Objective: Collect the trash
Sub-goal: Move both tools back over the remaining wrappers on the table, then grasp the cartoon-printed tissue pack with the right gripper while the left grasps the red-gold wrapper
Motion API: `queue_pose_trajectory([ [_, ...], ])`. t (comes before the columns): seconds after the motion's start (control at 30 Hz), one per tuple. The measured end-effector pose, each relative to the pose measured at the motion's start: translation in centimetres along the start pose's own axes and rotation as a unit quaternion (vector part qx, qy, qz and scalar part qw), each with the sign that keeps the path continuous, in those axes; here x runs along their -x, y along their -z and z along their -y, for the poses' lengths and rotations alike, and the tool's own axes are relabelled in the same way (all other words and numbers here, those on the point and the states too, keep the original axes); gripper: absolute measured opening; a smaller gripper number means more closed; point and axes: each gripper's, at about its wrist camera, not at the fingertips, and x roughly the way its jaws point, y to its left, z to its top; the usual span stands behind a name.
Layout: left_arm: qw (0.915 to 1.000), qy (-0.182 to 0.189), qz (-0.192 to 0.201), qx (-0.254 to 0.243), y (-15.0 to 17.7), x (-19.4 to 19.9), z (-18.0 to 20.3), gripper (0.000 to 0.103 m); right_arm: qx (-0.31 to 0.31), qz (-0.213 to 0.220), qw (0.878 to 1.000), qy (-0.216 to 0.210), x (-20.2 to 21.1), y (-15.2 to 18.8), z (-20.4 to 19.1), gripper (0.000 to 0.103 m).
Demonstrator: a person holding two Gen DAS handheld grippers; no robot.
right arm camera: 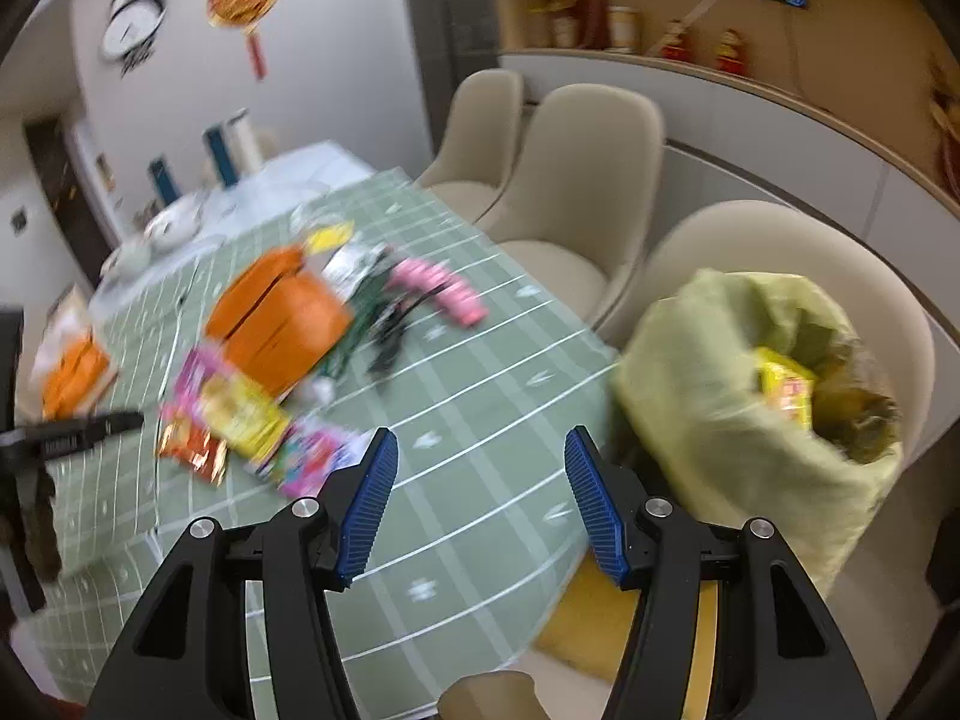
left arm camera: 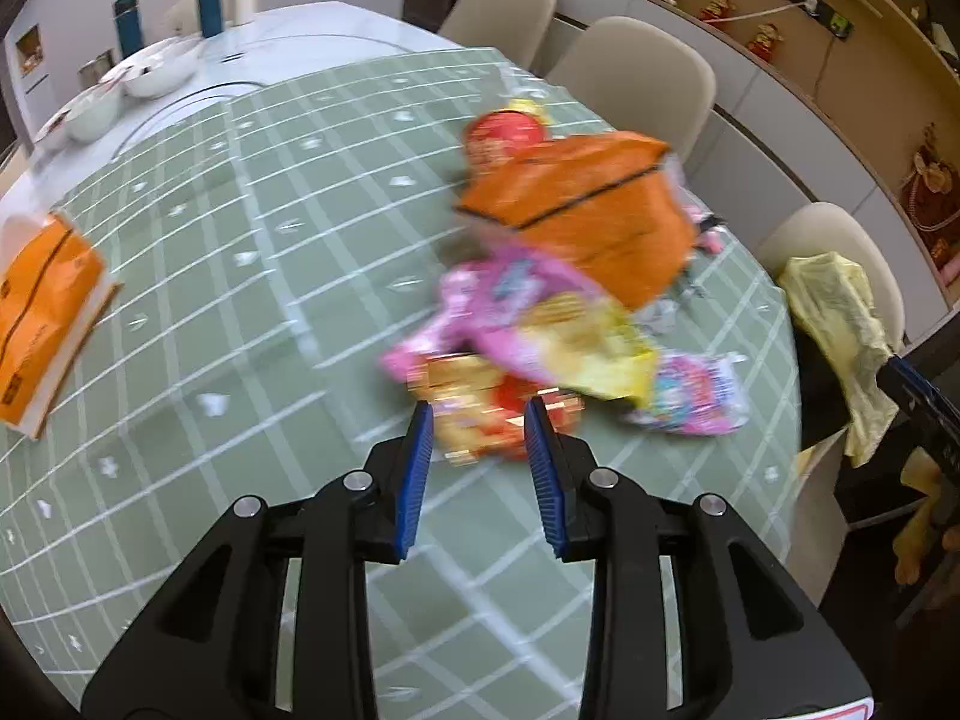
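L gripper [left arm camera: 479, 420] jaws part-spread, nothing pinched, above crinkly red/gold wrapper [left arm camera: 480, 414]. R gripper [right arm camera: 481, 450] spread wide, empty, nr floppy yellow-green plastic bag [right arm camera: 720, 396] on right.

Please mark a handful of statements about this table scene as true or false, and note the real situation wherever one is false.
1. The right tool stands open with nothing between its pads. True.
2. The yellow-green trash bag sits on the table. False: it rests on a beige chair beside the table.
3. A yellow packet shows in the bag's mouth. True.
4. The green gridded tablecloth is bare of litter. False: wrappers lie in a pile, among them a pink wrapper.
5. The left tool points at a red and gold wrapper. True.
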Motion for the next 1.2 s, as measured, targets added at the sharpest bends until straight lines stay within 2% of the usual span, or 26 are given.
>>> queue_pose_trajectory([
  [0.17,0.9996,-0.002,0.009,0.028,1.3,0.4,-4.6,0.03,0.011,-0.02,1.0,-0.02,-0.8,1.0,-3.8,0.055],
  [0.33,0.9988,0.021,0.01,0.042,1.8,0.0,-6.7,0.031,0.009,-0.04,0.999,0.013,-2.2,2.1,-5.1,0.055],
  [0.57,0.9977,0.062,0.002,0.028,0.5,-1.4,-5.7,0.031,0.05,-0.059,0.997,-0.019,-4.9,1.9,-7.4,0.055],
  [0.67,0.9973,0.071,0.003,0.019,0.3,-1.6,-4.9,0.031,0.109,-0.064,0.991,-0.051,-6.7,1.1,-8.7,0.055],
  [0.8,0.9972,0.073,-0.01,0.012,0.3,-2.1,-4.3,0.031,0.165,-0.072,0.981,-0.07,-9.9,-0.6,-9.5,0.055],
  [0.9,0.9961,0.08,-0.025,0.029,0.3,-2.8,-4.4,0.031,0.123,-0.085,0.985,-0.088,-13.2,-2.1,-8.1,0.055],
  [1.0,0.9954,0.081,-0.035,0.037,0.2,-3.2,-4.4,0.031,0.077,-0.117,0.984,-0.106,-14.9,-1.5,-6.8,0.054],
  [1.13,0.9954,0.082,-0.033,0.038,0.1,-3.2,-4.6,0.031,0.09,-0.124,0.981,-0.119,-12.9,1.3,-7.0,0.054],
  [1.2,0.9949,0.084,-0.035,0.045,0.2,-3.4,-4.8,0.031,0.076,-0.14,0.976,-0.146,-11.6,2.7,-7.1,0.054],
])
